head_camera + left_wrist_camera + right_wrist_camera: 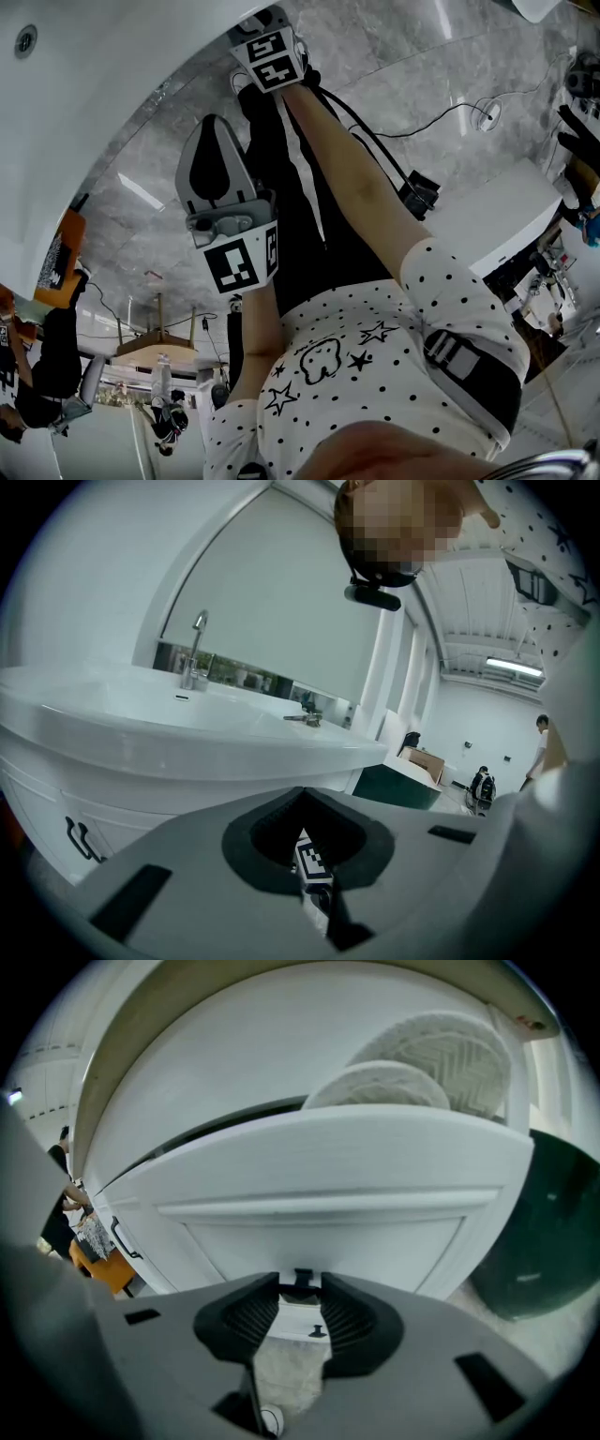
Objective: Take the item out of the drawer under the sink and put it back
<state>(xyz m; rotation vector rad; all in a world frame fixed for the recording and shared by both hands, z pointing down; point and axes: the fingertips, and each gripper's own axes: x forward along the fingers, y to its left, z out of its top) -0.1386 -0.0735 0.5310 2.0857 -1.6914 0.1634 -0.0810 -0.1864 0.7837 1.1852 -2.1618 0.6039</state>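
Right gripper [302, 1288] jaws apparently straddle the open drawer's [319, 1162] handle [303, 1276].

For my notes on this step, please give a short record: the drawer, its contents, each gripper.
drawer: open, white front toward the camera
contents: two white textured items showing above the front
right gripper: open, small dark handle lined up between its jaw tips, not clamped
left gripper: shut, empty, facing the sink
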